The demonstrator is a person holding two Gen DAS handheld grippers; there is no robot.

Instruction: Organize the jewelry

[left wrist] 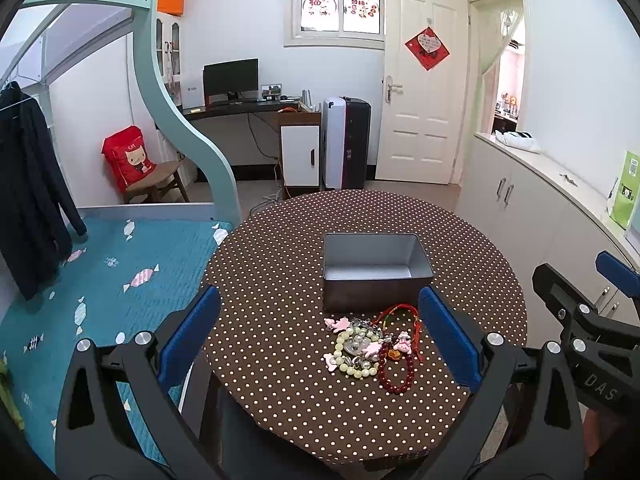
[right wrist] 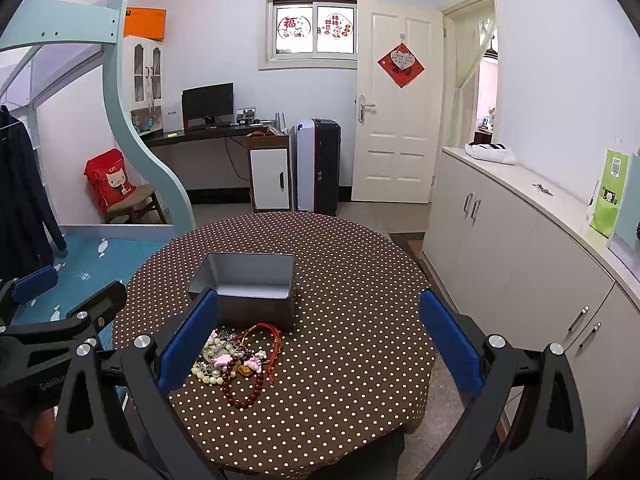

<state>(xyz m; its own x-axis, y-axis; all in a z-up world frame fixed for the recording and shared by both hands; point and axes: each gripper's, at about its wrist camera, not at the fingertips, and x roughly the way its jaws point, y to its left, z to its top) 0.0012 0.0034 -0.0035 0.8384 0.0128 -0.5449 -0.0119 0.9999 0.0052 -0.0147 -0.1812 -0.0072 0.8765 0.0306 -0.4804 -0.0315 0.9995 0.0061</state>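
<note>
Jewelry pile (left wrist: 372, 346) lies tangled on tabletop (left wrist: 280, 280), just in front of empty tin (left wrist: 376, 268), presumably staged for sorting. Left gripper (left wrist: 320, 332) and right gripper (right wrist: 318, 336) hover, fingers spread, holding nothing.

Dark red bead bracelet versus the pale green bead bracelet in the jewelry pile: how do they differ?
The dark red bead bracelet lies at the pile's near edge, mostly clear of other pieces; the pale green bead bracelet sits within the pile, with pink charms and clear beads overlapping it. The red beads look opaque and glossy, the green ones milky. Both lie as loops on the dotted tablecloth, outside the metal tin, untouched by either gripper.
</note>
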